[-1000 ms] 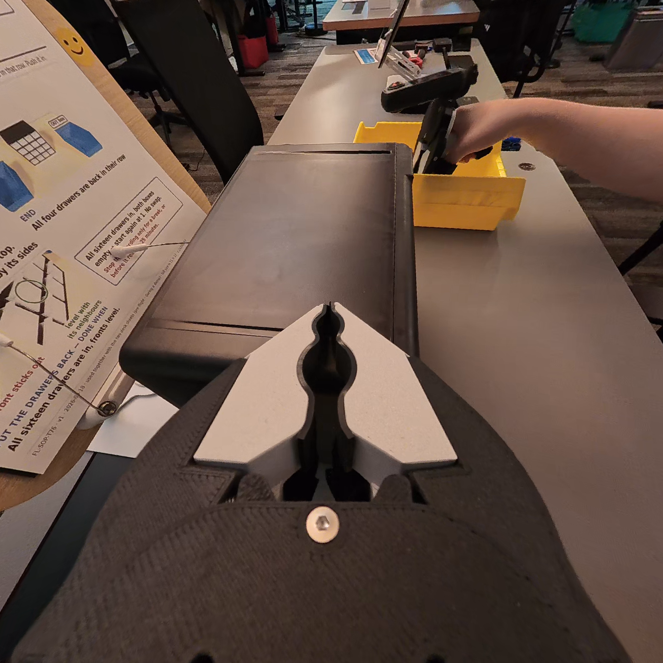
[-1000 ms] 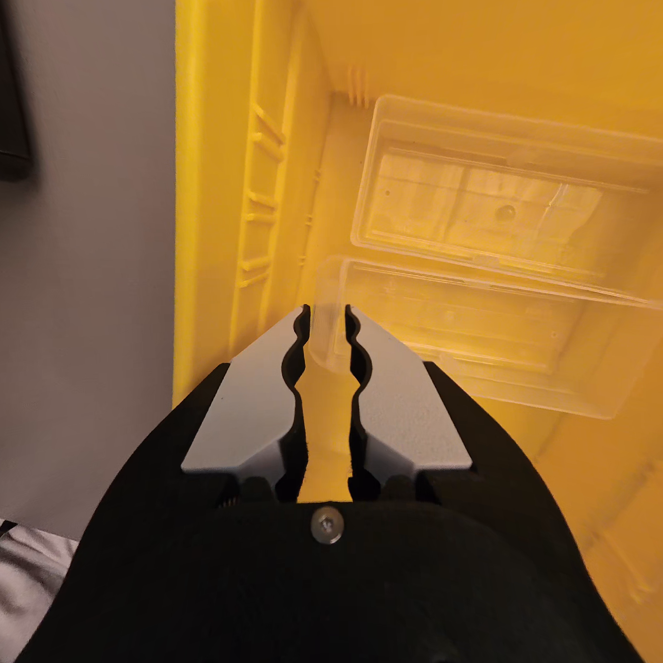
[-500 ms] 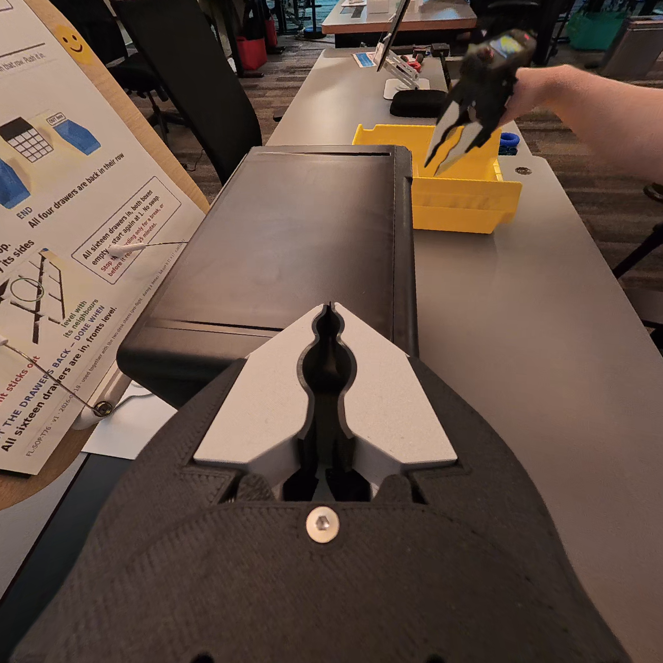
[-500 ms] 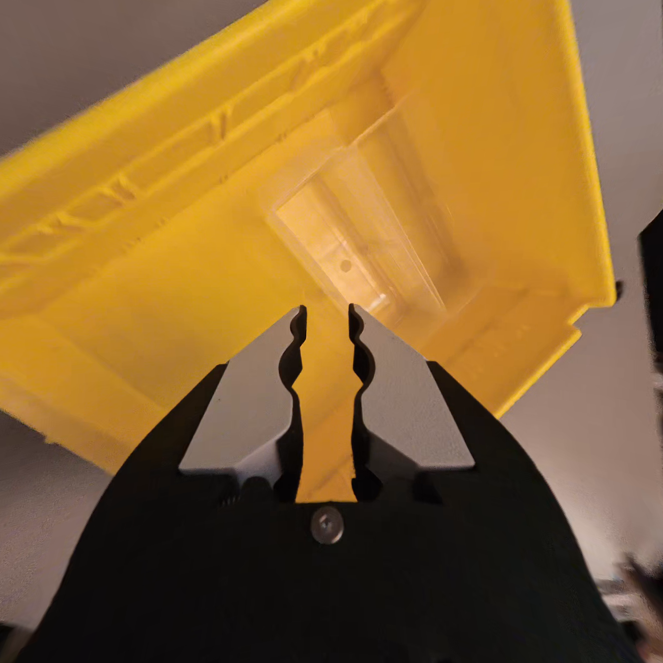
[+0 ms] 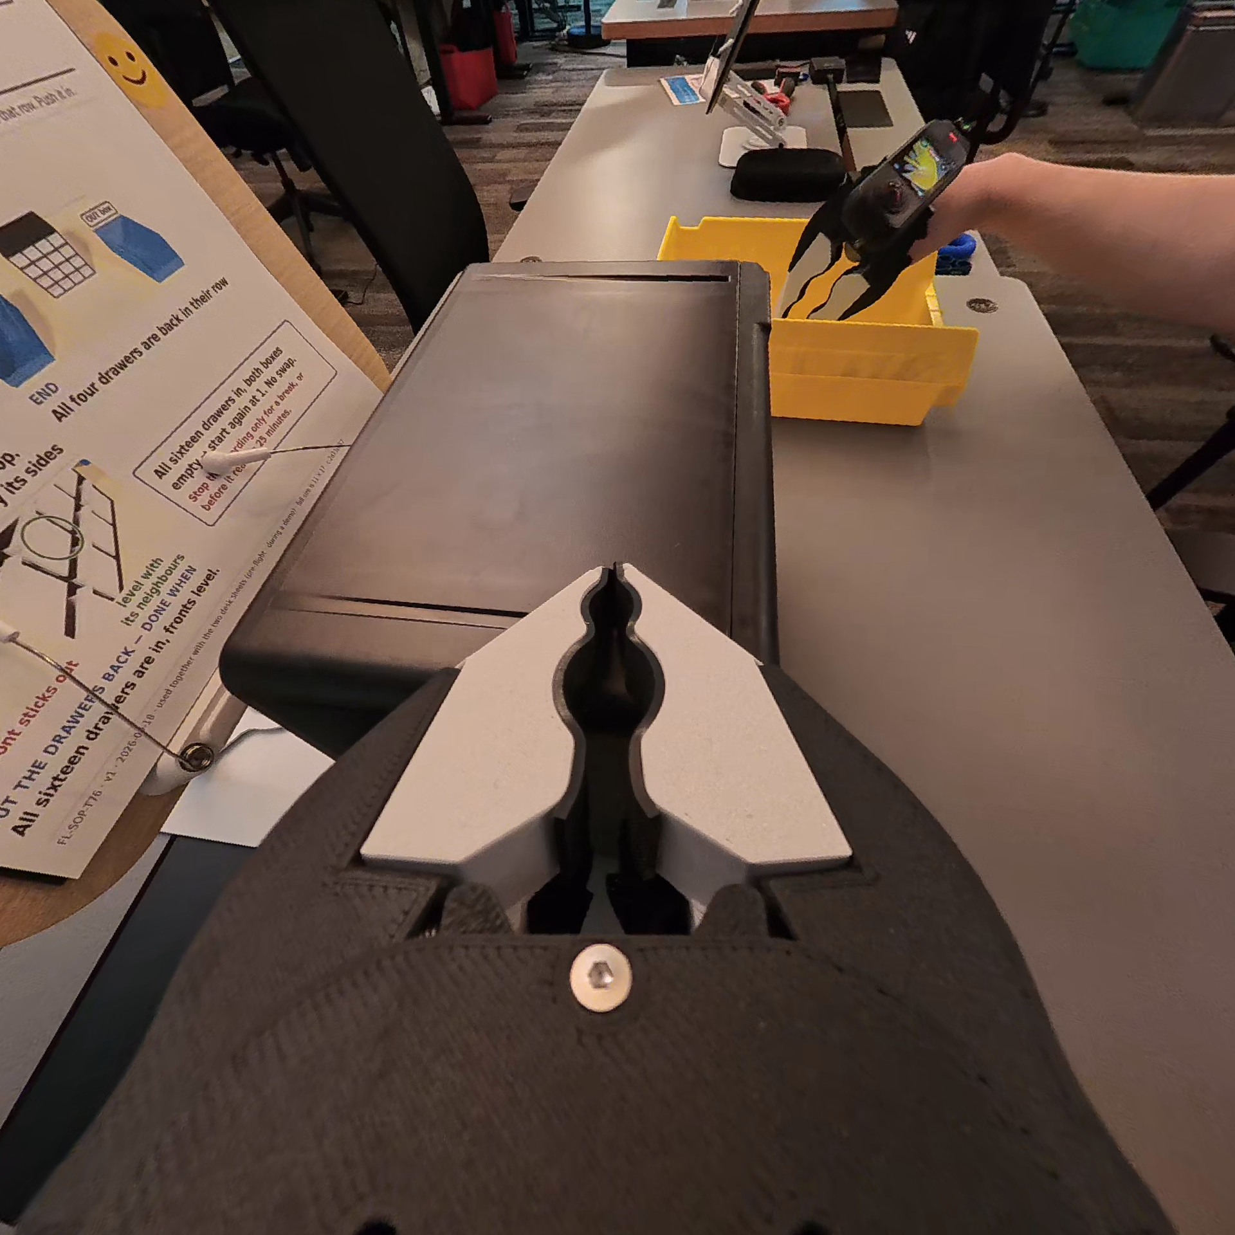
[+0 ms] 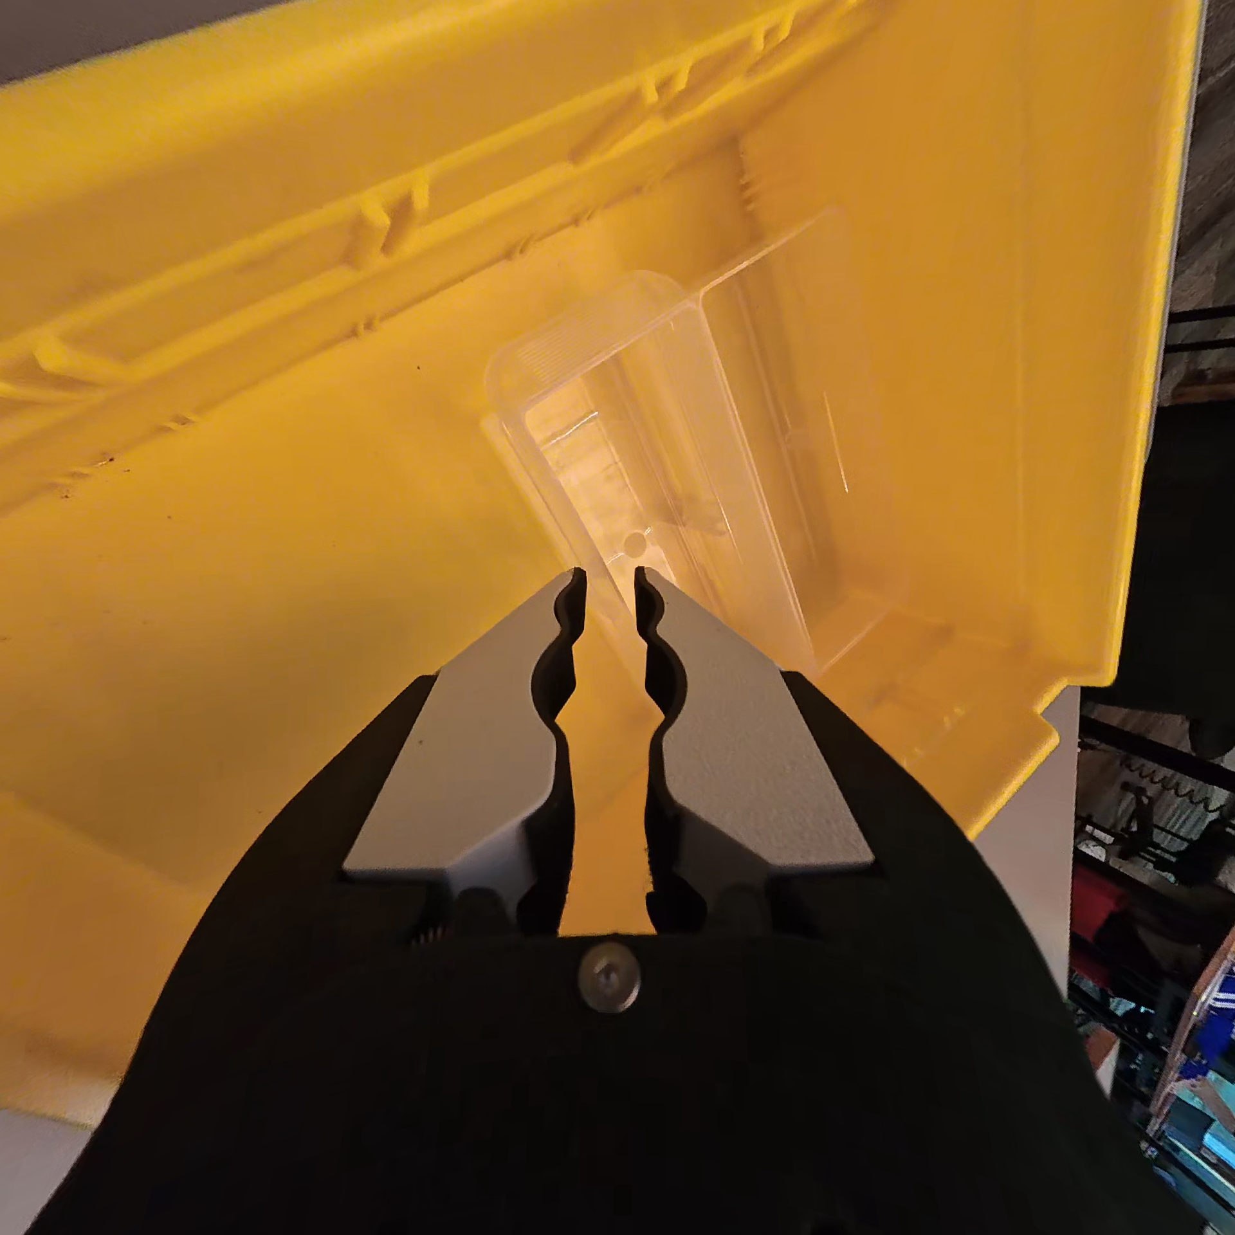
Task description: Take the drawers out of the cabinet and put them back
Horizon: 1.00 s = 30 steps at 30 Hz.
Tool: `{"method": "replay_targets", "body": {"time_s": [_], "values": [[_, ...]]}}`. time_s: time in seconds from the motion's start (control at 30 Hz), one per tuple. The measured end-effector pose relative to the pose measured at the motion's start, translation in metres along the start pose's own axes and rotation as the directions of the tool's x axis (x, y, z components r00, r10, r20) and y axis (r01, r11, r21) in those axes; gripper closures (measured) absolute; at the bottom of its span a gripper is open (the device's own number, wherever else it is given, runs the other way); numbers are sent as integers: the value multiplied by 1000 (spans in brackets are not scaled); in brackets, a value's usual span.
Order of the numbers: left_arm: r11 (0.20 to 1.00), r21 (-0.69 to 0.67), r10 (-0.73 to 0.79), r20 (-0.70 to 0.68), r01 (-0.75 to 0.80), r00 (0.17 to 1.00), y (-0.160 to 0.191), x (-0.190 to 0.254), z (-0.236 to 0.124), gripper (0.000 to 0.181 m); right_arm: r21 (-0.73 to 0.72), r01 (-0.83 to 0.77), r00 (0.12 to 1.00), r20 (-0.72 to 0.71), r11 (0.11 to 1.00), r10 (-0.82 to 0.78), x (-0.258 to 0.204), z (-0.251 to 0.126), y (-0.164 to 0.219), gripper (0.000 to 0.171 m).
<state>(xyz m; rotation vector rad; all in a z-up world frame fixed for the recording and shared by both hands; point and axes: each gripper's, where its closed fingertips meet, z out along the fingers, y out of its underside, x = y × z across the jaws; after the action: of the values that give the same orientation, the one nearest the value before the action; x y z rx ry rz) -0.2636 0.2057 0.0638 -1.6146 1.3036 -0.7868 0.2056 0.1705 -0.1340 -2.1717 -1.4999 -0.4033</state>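
Black plastic fills the left wrist view: the cabinet (image 5: 548,441) lies flat on the grey table (image 5: 935,635), its broad top face up, and none of its drawer slots can be seen from here. The left gripper (image 5: 615,573) hovers over the near end of the cabinet with its jaws pressed together and nothing between them. At the cabinet's far right corner stands a yellow bin (image 5: 862,374), just beside it. Above the bin a hand (image 5: 962,207) holds the right gripper (image 5: 818,309), tips pointing down into the bin, jaws spread a little. On the left leans a printed instruction sheet (image 5: 120,414) on a wooden board.

Yellow takes up most of the right wrist view, which looks down into the bin (image 6: 267,601). A clear plastic drawer (image 6: 688,461) lies on the bin floor against the right-hand wall, out of the cabinet. The right gripper (image 6: 609,573) hangs over the drawer's near end, jaws slightly apart and holding nothing; whether the tips touch the drawer cannot be told.
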Motion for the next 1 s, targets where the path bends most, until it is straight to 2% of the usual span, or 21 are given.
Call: {"method": "replay_targets", "body": {"time_s": [0.1,0.2,0.33,0.4,0.5,0.57,0.63,0.7,0.77,0.87,1.0], "values": [[1000,0,1,-1,-1,1000,0,0,0,181,-28,10,1000,-6,1000,-10,-2,-2,6,154],[1000,-1,5,-2,-5,1000,0,0,0,181,2,-5,999,-35,1000,5,-1,-20,5,151],[1000,6,-1,-5,1,1000,0,0,0,181,92,-46,970,-232,995,66,30,-83,-11,151],[1000,8,-1,-6,1,1000,0,0,0,181,191,-52,901,-415,980,128,55,-137,-38,152],[1000,9,-2,-3,2,1000,0,0,0,181,320,66,683,-706,945,191,65,-223,-96,151],[1000,6,2,-2,-2,1000,0,0,0,181,427,183,642,-734,886,221,34,-241,-151,152],[1000,5,0,-2,0,1000,0,0,0,181,492,269,670,-713,828,206,-6,-226,-204,150],[1000,9,-6,-3,6,1000,0,0,0,181,468,362,688,-717,806,107,-45,-189,-248,150],[1000,14,-17,-8,17,1000,0,0,0,181,391,475,629,-778,788,6,-72,-156,-281,149],[1000,12,-22,-9,22,1000,0,0,0,181,345,537,610,-789,770,-72,-92,-109,-315,148],[1000,-9,-5,-2,5,1000,0,0,0,181,312,555,602,-790,771,-114,-91,-69,-338,146]]}}
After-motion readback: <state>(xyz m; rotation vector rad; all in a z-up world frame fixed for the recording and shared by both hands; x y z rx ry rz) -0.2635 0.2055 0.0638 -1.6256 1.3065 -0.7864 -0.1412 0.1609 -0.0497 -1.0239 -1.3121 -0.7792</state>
